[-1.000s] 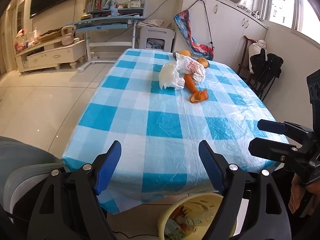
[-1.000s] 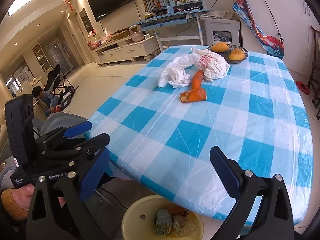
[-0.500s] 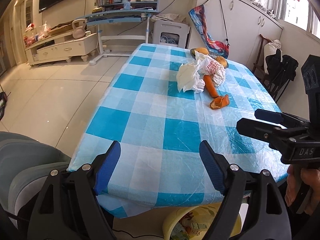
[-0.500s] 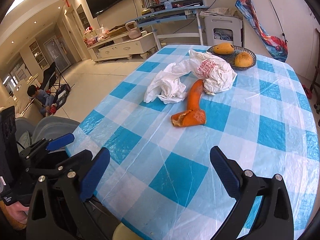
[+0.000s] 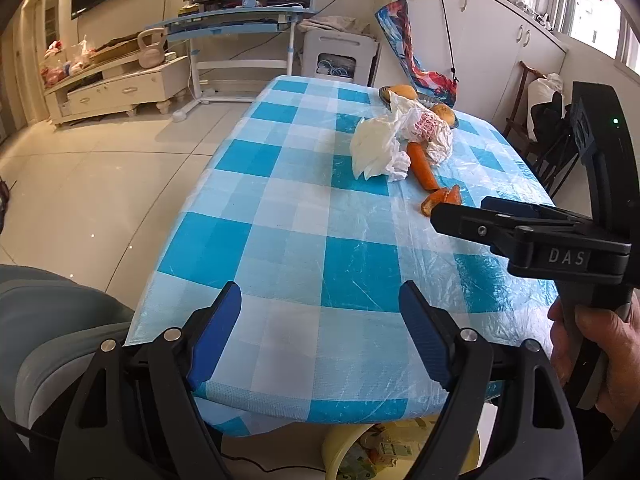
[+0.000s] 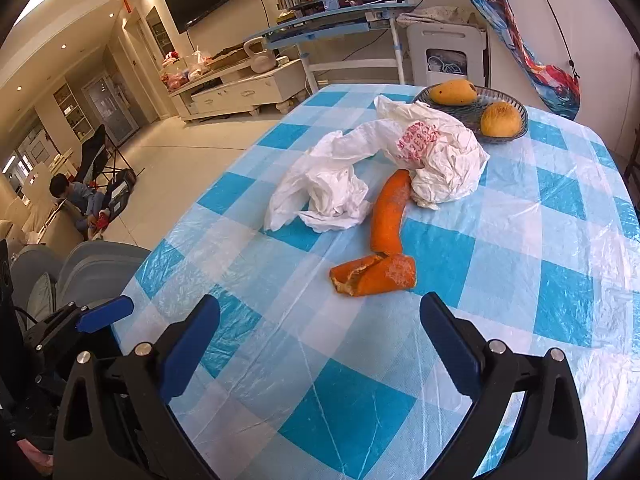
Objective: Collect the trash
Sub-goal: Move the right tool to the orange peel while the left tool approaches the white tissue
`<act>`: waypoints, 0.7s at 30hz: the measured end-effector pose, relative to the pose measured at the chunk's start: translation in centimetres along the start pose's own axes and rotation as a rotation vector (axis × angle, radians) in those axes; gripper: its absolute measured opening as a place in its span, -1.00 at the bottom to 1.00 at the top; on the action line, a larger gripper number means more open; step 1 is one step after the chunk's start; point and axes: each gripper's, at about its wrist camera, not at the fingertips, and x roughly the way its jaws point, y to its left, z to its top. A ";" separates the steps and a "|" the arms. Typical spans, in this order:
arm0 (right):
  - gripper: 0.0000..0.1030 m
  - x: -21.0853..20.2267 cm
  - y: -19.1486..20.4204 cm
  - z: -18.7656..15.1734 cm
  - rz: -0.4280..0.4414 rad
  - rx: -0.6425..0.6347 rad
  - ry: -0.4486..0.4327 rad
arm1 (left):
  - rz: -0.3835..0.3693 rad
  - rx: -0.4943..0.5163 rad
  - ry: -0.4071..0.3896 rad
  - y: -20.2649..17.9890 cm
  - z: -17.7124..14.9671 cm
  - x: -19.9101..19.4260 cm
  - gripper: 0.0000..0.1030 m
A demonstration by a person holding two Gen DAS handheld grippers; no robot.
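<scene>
On the blue-and-white checked tablecloth lie an orange peel strip, a shorter curled peel piece, a crumpled white plastic bag and a white bag with red print. My right gripper hovers open just short of the curled peel, nothing between its fingers. My left gripper stands open over the table's near edge, far from the trash. A yellow bin with scraps shows under the table edge.
A dark bowl holding two yellow fruits sits behind the bags. The right gripper's body and the hand holding it fill the right of the left wrist view. A grey chair stands at the left. A person sits on the floor far left.
Both grippers have moved forward over the table towards the trash. The peels and bags look larger, and the bin has slid out of the right wrist view. Both stay open.
</scene>
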 end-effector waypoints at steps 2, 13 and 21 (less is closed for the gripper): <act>0.86 0.2 -0.2 -0.1 0.002 0.004 0.007 | -0.008 0.001 -0.001 -0.1 0.1 0.0 0.51; 0.86 0.7 -0.8 0.2 0.010 0.017 0.014 | -0.050 0.001 0.017 -1.1 1.0 0.7 0.52; 0.78 1.1 -0.9 0.6 0.015 0.000 0.019 | -0.064 0.013 0.024 -1.6 1.5 1.1 0.52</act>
